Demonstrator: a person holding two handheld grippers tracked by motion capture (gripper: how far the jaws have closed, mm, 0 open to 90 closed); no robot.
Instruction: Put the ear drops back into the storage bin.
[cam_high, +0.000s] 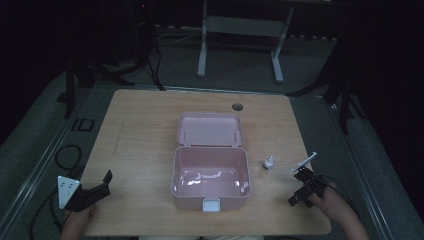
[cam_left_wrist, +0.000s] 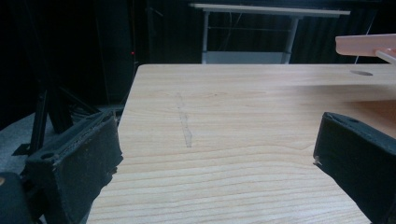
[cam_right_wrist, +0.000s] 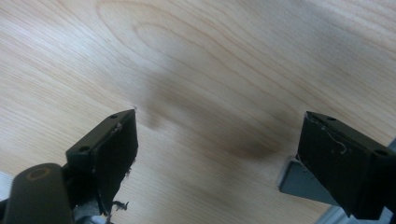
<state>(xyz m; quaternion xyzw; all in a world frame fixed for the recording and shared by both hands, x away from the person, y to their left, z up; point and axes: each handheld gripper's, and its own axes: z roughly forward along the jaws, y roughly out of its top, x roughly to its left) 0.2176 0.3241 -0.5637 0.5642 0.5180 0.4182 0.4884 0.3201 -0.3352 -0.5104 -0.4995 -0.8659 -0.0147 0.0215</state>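
Black rubbery pads line the fingers (cam_right_wrist: 338, 161) of the right gripper (cam_high: 303, 186), and in its own view they stand spread wide apart with nothing but bare pale wood and a soft shadow between them, tilted down toward the counter (cam_high: 140, 150) as if readying a descent. In the high view this gripper sits near the counter's right front corner, just beside a thin white syringe-like tool (cam_high: 304, 162) that lies slanting on the wood, and a little further in stands a small white dropper bottle (cam_high: 269, 162), upright and apart from the tool. Both lie near the right wall of the pink plastic box (cam_high: 210, 192), whose lid (cam_high: 210, 129) is thrown back flat behind it, leaving the shiny interior open; that arrangement suggests the small items are meant to go inside, and the open lid gives clear access from above. The left gripper (cam_high: 95, 192) rests low at the front left, well apart from the box, its fingers (cam_left_wrist: 77, 165) likewise spread with only wood grain between them, probably parked until it is needed, perhaps to steady the box or close the lid. Beyond the counter's far edge stand a grey table frame (cam_high: 240, 30) and dark floor.
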